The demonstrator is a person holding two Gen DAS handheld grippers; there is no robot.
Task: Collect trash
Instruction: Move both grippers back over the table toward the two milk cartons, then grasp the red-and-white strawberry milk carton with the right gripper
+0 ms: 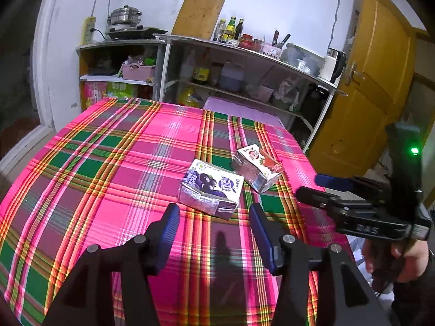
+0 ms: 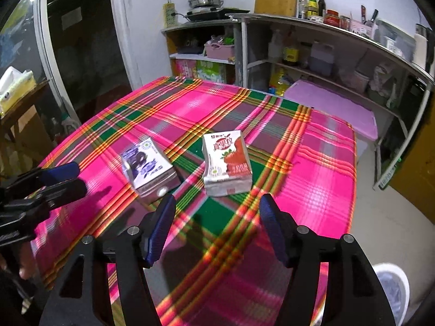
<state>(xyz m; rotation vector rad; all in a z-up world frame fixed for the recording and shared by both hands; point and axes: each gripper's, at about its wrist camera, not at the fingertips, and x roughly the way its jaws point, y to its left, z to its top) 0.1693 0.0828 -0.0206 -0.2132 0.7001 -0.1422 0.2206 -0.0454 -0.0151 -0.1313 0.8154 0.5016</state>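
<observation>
Pink plaid cloth (image 1: 114,163) covers the bench, where a purple carton (image 1: 210,190) and a red carton (image 1: 258,167) lie close together. Both the left gripper (image 1: 214,214) and right gripper (image 2: 217,206) have fingers spread, pinching nothing.

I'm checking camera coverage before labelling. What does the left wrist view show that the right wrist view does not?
Only the left wrist view shows the yellow door and the right hand-held gripper from the side, jaws open.

Only the right wrist view shows the tissue box on a side table, a white bin on the floor, and the left hand-held gripper from the side.

Both show the purple carton, the strawberry carton, the plaid tablecloth and the shelves.
</observation>
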